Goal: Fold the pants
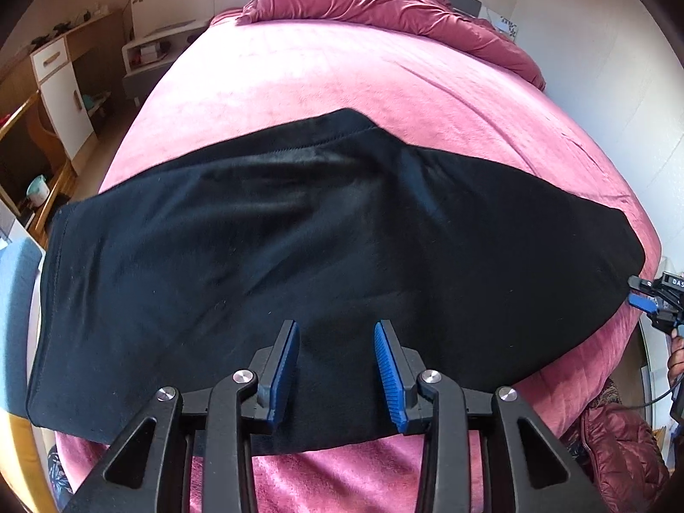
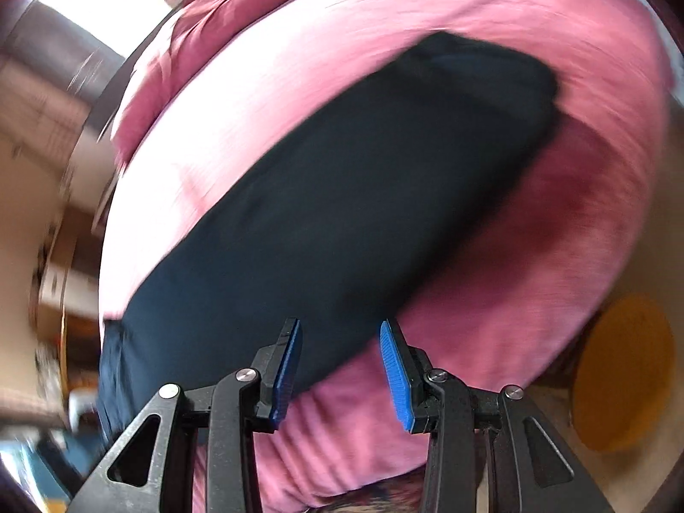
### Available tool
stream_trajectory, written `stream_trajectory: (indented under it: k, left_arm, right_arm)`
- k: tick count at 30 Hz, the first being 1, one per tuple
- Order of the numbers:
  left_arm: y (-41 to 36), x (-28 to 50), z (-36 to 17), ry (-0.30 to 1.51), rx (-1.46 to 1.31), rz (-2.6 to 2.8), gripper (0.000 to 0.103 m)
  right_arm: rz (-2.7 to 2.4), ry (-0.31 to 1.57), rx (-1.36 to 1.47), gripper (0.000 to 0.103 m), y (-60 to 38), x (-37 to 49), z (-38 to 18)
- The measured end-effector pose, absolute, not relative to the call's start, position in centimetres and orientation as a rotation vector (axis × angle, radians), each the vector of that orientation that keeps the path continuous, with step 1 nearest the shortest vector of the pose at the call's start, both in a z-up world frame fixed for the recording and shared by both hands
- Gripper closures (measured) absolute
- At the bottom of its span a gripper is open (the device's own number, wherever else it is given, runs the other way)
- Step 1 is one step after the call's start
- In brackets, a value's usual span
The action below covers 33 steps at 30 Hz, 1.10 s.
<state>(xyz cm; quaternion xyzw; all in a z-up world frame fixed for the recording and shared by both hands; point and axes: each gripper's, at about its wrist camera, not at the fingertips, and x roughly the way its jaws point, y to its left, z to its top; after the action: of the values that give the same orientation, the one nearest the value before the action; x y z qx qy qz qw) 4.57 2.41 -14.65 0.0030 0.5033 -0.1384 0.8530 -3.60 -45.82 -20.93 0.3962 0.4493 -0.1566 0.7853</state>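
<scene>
The black pants [image 1: 299, 231] lie spread flat across the near part of the bed [image 1: 342, 85], running side to side in the left wrist view, one end draping over the bed's left edge and the other reaching toward the right edge. A stitched seam runs along their far edge. In the right wrist view, which is heavily smeared, the same pants [image 2: 342, 196] run diagonally over the pink cover.

Your left gripper [image 1: 335, 357] sits just above the near edge of the pants with its blue pads [image 1: 387, 367] apart; no cloth is pinched between them. Your right gripper [image 2: 340, 355] likewise has its pads apart, over the boundary between the pants and the cover, gripping nothing. From the left wrist view, the right gripper [image 1: 637, 290] appears at the pants' right end with its fingers apart; contact there cannot be confirmed.

Beyond the pants, a rumpled dark-pink duvet [image 1: 384, 4] is heaped at the head of the bed. A wooden desk with white doors [image 1: 55, 85] stands along the left wall, and a quilted maroon jacket [image 1: 615, 449] sits at lower right.
</scene>
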Motion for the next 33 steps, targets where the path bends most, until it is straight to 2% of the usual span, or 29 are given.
stream_trajectory:
  k: [15, 29, 33]
  left_arm:
    - [3.0, 4.8, -15.6, 1.108, -0.012, -0.269, 0.066]
    - [3.7, 6.5, -17.3, 1.157, -0.076, -0.257, 0.066]
    - [4.4, 6.9, -17.8, 1.156, -0.117, -0.260, 0.066]
  right_arm:
    - [-0.466, 0.702, 1.208, 0.064, -57.3, -7.0, -23.0]
    - [-0.431, 0.455, 1.442, 0.064, -59.5, -9.4, -26.8]
    - [-0.388, 0.441, 1.424, 0.062, -59.1, -9.1, -26.9]
